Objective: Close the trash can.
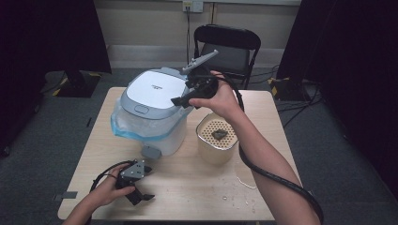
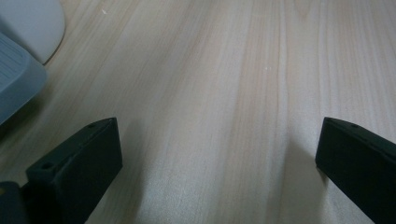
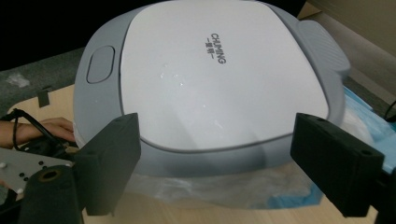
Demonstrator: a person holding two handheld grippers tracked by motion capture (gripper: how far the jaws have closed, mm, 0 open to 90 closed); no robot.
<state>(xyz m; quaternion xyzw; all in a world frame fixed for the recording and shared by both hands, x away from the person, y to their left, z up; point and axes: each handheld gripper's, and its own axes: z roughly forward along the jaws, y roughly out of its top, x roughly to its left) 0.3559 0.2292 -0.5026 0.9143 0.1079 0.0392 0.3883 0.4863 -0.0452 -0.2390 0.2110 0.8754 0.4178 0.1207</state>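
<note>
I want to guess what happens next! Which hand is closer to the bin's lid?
Right. The right gripper hovers open at the lid. The left gripper rests open near the table's front edge.

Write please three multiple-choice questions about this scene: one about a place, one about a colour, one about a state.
1. Where does the bin with the grey and white lid stand?
A. on the chair
B. on the far left part of the table
C. on the floor

2. What colour is the bag liner that shows under the lid?
A. light blue
B. red
C. black

3. How is the lid of the bin?
A. closed flat
B. taken off and laid on the table
C. standing fully open

Answers:
1 B: the high view shows it on the tabletop, left of the cream container.
2 A: pale blue plastic hangs out around the bin's rim.
3 A: the right gripper view shows the lid lying flat on the bin, before the open right gripper.
</note>
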